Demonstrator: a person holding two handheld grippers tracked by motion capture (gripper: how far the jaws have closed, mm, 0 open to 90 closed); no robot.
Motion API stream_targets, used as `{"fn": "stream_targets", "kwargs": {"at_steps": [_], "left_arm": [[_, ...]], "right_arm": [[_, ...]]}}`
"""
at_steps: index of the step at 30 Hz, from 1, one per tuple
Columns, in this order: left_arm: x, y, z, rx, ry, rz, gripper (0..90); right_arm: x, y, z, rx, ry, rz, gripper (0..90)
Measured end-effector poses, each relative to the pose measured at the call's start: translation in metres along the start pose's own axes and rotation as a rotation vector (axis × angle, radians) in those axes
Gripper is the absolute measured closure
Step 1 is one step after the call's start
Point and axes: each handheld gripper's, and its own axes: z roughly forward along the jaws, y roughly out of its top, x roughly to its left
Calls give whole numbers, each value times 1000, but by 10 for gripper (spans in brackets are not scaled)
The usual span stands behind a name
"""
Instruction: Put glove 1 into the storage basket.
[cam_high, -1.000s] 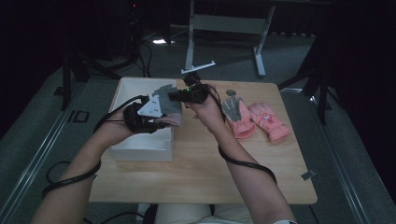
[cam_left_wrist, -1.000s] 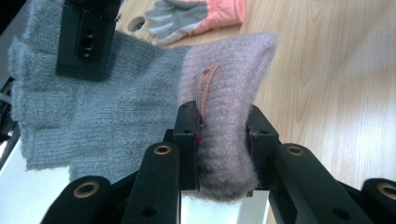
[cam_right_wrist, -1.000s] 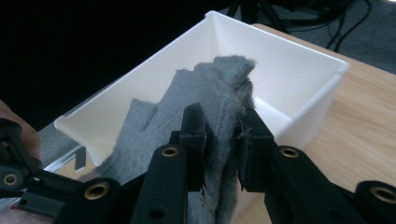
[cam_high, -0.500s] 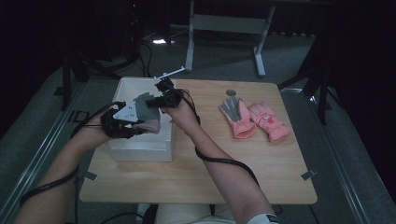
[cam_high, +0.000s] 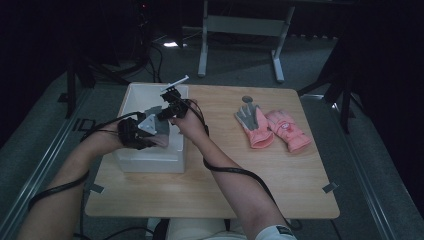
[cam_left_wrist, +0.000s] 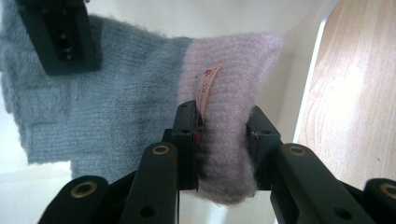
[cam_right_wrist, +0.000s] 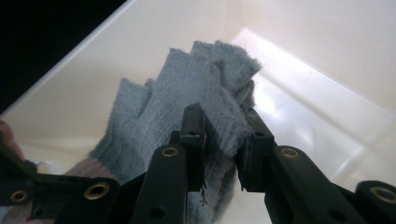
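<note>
Both sets of jaws are pinched down on one knitted glove: the left gripper clamps the pink ribbed cuff, low in the middle of the left gripper view, with a small label sticking up beside its inner jaw, while the right gripper bites the grey finger end, so the glove hangs stretched between them (neither pair of pads has any slack to speak of). A second ago, in the high view, the two hands held it over the table's middle, near the pink gloves; now they have carried it to the left of the frame and down into the white bin, whose pale walls sit behind the glove in both gripper views. Judging by that, the release is the step in hand, with the pair at right centre yet to be moved.
</note>
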Motion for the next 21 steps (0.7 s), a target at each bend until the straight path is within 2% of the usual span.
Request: {"fn": "stream_targets", "kwargs": {"at_steps": [3,6,7,8,10,11,12,14,16,17,19,21], "left_arm": [[4,2,5,17,-16,6,697],[8,5,14,30,-52,24,696],[9,6,17,43,-52,31,692],[11,8,25,80,-61,46,689],[15,11,38,144,-69,74,685],[16,12,42,155,-84,63,681],[18,13,47,157,-127,35,681],[18,15,56,175,-129,35,671],[18,16,63,199,-141,18,635],[17,16,65,191,-149,11,623],[16,16,65,183,-149,-10,521],[16,16,63,179,-143,-23,455]], "right_arm": [[-2,-1,4,8,-11,7,749],[-6,-3,6,28,-16,10,727],[-8,-3,6,36,-10,14,702],[-9,-3,5,30,1,27,659],[-10,-3,-1,-7,-37,23,533],[-11,-3,-4,-17,-65,22,523],[-12,-4,-7,-18,-68,32,518],[-19,-7,-13,-21,-72,36,499],[-26,-11,-19,-26,-63,55,502],[-29,-12,-21,-29,-65,57,521],[-34,-15,-30,-56,-18,78,509],[-34,-16,-35,-73,-26,55,481]]}}
